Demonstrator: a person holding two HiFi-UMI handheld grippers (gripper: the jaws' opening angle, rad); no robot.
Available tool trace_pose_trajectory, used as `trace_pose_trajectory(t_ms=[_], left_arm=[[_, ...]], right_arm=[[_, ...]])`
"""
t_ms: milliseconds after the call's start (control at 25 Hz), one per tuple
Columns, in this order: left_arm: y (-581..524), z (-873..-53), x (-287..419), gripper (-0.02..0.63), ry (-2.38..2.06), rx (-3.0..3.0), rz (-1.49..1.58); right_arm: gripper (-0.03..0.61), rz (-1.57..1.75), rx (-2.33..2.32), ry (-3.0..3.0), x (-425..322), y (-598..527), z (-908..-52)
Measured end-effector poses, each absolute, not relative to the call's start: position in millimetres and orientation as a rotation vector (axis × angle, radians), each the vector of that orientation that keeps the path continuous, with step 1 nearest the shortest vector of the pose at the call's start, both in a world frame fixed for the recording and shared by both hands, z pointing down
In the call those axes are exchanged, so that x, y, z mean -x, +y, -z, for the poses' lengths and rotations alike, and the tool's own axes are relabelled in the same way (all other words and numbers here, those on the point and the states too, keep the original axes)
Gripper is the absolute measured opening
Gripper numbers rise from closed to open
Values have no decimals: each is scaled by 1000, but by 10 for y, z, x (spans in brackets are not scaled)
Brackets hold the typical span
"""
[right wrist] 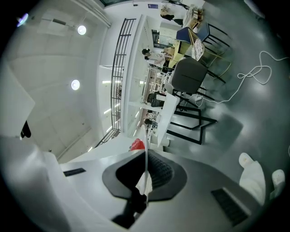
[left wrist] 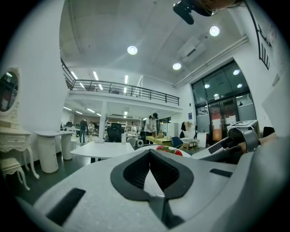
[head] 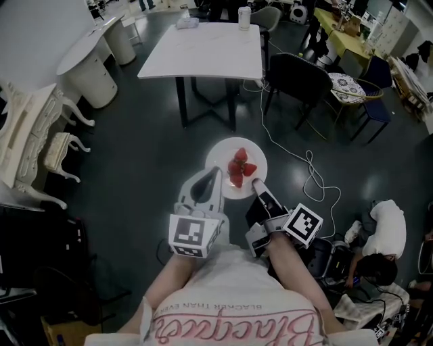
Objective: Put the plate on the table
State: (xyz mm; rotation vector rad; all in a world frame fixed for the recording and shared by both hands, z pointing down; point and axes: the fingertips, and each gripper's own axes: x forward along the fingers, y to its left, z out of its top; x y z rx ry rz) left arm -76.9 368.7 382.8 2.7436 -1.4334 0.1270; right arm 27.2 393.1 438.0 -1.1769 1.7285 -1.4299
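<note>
One plate (head: pixel 220 157): white, round, held level in the air over the dark floor, resting on nothing.
Load: red strawberry pieces (head: pixel 240 167) heaped at the plate's centre.
Left gripper (head: pixel 215 177): jaws closed on the near-left rim. Its own view shows a white wedge of rim pinched between the pads.
Right gripper (head: pixel 258 184): jaws clamped on the near-right rim. In its own view the rim runs edge-on as a thin white line between the pads.
Table (head: pixel 203 51): white rectangular top, straight ahead and well apart from the plate.
Done: the pickup. The plate is in a two-sided hold, so this reads as the carry step.
Left: close the gap to the table, lower the plate onto the top, then release both sides.
On the table: a can or cup (head: pixel 244 17) and a small pale item (head: pixel 187 22), both at the far edge. The near half is bare, so there's room to land.
In the way: a dark chair (head: pixel 298 78) just beside the table's right side, and a white cable (head: pixel 312 174) snaking over the floor right of the plate. The straight line to the near edge looks open.
Off to the side: a round white stand (head: pixel 88 61) to the left, ornate white furniture (head: pixel 27 128) at far left, a patterned-seat chair (head: pixel 348 88) to the right.
Risk: the fruit is loose, so any tilt between the two grips could roll it off.
</note>
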Motion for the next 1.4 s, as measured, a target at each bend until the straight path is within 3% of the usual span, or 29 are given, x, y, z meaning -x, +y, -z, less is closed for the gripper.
trace_pose_trajectory(t_ms=[1400], left_arm=[[362,-3696,950,3,-1302,-2771,-14]], right_arm=[[11,1380,1245,1673,-176,661,-4241]])
